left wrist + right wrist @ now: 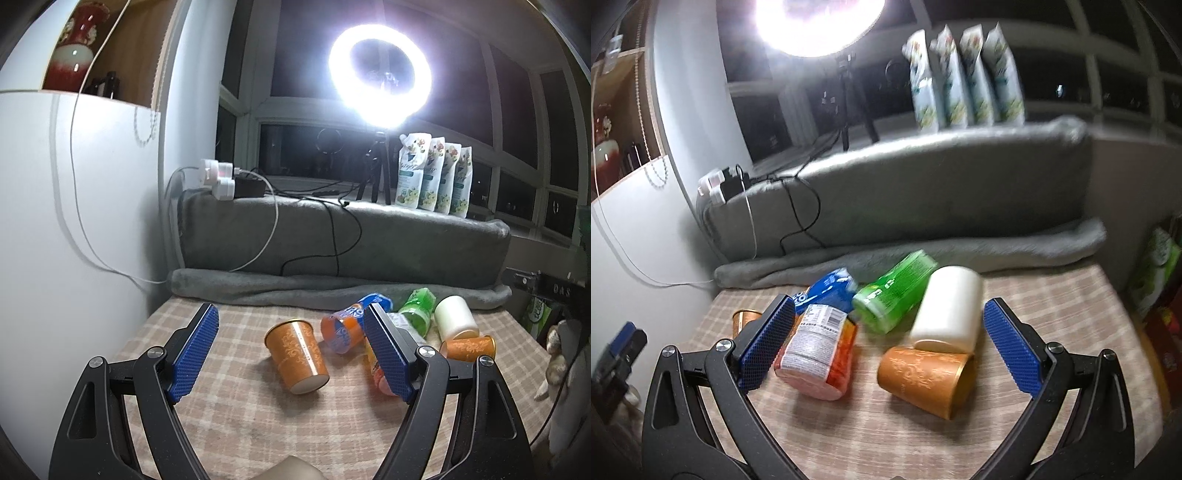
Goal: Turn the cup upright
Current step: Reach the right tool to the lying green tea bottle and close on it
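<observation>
An orange patterned cup [297, 356] lies on its side on the checked tablecloth [240, 417], between my open left gripper's [291, 328] blue pads, base toward me. A second orange cup [467, 348] lies on its side at the right. In the right wrist view this second cup [923, 380] lies between my open right gripper's [886, 321] pads, mouth to the right, touching a white cup [949, 314] lying behind it. The first cup [744, 321] peeks out behind the left pad.
A green bottle [894, 291], a blue packet [827, 290] and an orange snack bag [816, 354] lie in the cluster. A grey blanket roll [332, 288] bounds the far edge. A white wall [74, 240] stands left. A ring light [380, 74] and pouches [432, 173] stand behind.
</observation>
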`<move>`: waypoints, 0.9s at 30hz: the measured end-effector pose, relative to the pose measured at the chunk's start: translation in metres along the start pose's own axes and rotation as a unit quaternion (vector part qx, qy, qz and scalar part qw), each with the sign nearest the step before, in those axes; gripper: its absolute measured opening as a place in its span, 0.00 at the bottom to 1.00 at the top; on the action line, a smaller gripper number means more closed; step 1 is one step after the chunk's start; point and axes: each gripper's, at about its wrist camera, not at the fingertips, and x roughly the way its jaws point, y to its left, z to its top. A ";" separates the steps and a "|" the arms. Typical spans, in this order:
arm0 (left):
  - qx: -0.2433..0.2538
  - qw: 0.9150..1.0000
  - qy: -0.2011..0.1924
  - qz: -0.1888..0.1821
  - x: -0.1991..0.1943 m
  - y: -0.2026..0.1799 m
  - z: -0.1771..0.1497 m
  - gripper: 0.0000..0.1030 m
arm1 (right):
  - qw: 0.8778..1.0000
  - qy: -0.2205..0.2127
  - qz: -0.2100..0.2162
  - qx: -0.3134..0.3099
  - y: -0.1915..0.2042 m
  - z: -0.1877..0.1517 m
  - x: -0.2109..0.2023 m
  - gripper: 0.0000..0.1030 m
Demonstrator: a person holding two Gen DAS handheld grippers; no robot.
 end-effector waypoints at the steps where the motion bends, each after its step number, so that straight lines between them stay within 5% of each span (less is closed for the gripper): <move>1: -0.001 1.000 0.004 0.001 0.001 0.002 -0.001 0.78 | 1.000 0.008 0.002 0.003 -0.001 0.002 0.006 1.00; 6: -0.002 1.000 0.012 0.005 0.003 0.007 -0.005 0.78 | 0.996 0.070 0.034 0.032 -0.006 0.016 0.043 0.99; 16: -0.008 1.000 0.027 -0.003 0.008 0.015 -0.010 0.78 | 0.972 0.195 0.047 0.126 -0.011 0.026 0.130 0.80; 27: -0.033 0.999 0.033 0.000 0.008 0.038 -0.016 0.78 | 0.952 0.244 -0.044 0.177 -0.014 0.035 0.198 0.67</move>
